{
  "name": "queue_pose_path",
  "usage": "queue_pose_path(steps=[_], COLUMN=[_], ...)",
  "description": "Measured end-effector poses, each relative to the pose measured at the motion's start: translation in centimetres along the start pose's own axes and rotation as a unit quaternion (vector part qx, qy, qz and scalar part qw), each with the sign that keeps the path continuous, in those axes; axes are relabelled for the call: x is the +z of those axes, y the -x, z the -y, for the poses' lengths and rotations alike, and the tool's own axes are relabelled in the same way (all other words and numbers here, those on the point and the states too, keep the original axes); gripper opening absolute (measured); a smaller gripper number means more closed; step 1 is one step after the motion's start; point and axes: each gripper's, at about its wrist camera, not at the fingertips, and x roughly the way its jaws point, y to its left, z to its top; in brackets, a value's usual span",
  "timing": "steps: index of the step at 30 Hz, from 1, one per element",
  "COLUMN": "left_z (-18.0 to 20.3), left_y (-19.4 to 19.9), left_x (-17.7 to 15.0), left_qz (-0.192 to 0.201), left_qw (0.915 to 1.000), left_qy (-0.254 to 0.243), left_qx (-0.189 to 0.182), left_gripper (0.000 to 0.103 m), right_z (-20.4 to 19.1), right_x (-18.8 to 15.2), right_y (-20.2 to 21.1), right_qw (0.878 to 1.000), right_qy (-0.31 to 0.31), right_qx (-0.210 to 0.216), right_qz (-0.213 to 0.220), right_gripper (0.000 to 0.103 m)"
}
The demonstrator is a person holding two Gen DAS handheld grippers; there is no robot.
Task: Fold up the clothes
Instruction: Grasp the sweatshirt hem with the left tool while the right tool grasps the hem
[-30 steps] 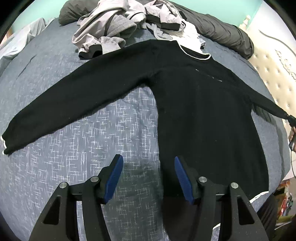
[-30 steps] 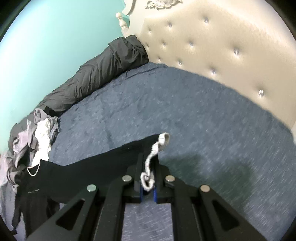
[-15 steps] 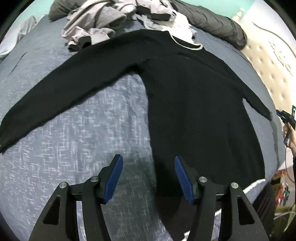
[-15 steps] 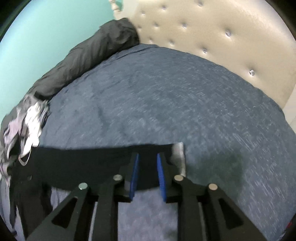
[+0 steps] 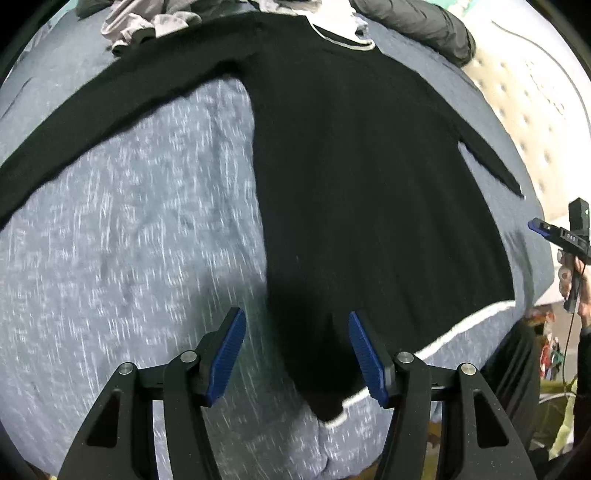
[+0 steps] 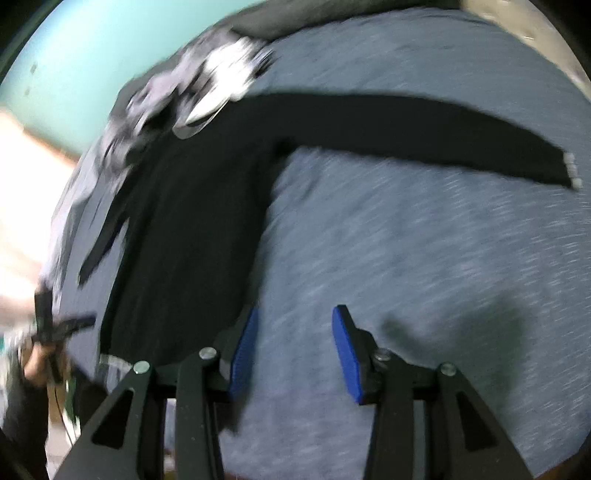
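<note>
Your left gripper [image 5: 293,350] has its 2 blue pads spread wide, hanging over the lower left corner of the black sweater [image 5: 369,177] without pinching it. Your right gripper [image 6: 291,350] is opening its jaws, with only the bedspread [image 6: 424,258] between them, just beside the sweater's hem. The sweater lies flat on the grey-blue bedspread, both sleeves stretched out to the sides, white trim along its hem and collar. Beyond the collar sits a pile of grey clothes [image 5: 144,22], with a dark pillow [image 5: 424,22] against the padded headboard [image 5: 535,92].
</note>
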Motion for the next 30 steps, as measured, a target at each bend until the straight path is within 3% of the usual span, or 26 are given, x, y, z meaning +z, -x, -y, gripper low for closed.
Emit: queue_pose_path(steps=[3, 9, 17, 18, 19, 21, 22, 25, 30], left_z=[0.3, 0.1, -0.1, 0.1, 0.3, 0.8, 1.0, 1.9, 3.4], left_y=[-0.3, -1.5, -2.3, -2.4, -2.5, -2.5, -2.5, -2.5, -0.4], left_x=[-1.1, -2.6, -3.8, -3.9, -4.0, -4.1, -4.2, -4.5, -4.8], left_qz=[-0.005, -0.018, -0.022, -0.021, -0.022, -0.022, -0.021, -0.024, -0.009], left_qw=[1.0000, 0.9995, 0.9991, 0.9992, 0.9992, 0.9994, 0.9995, 0.9995, 0.9992], left_qy=[0.002, 0.021, 0.029, 0.027, 0.023, 0.015, 0.011, -0.006, -0.030], left_qx=[-0.004, -0.014, -0.021, -0.022, -0.023, -0.025, -0.024, -0.021, -0.026], left_gripper=[0.062, 0.062, 0.061, 0.053, 0.037, 0.023, 0.020, 0.008, 0.007], right_z=[-3.3, -5.7, -5.2, -5.1, -5.1, -5.2, -5.3, -5.9, -7.0], right_x=[-2.0, -5.1, -5.9, -6.0, -6.1, -6.3, -6.5, -6.4, -6.2], right_y=[-2.3, -6.1, -7.4, -7.5, -7.6, -7.6, -7.6, -7.1, -4.5], right_qw=[0.999, 0.994, 0.994, 0.994, 0.994, 0.994, 0.994, 0.995, 0.995], right_qy=[0.028, 0.037, 0.015, 0.012, 0.011, 0.016, 0.019, 0.033, 0.065], right_qx=[0.007, 0.005, 0.006, 0.008, 0.012, 0.021, 0.024, 0.025, 0.013], right_qz=[-0.040, -0.098, -0.105, -0.105, -0.105, -0.105, -0.103, -0.092, -0.069], right_gripper=[0.042, 0.042, 0.042, 0.042, 0.042, 0.038, 0.027, 0.009, 0.005])
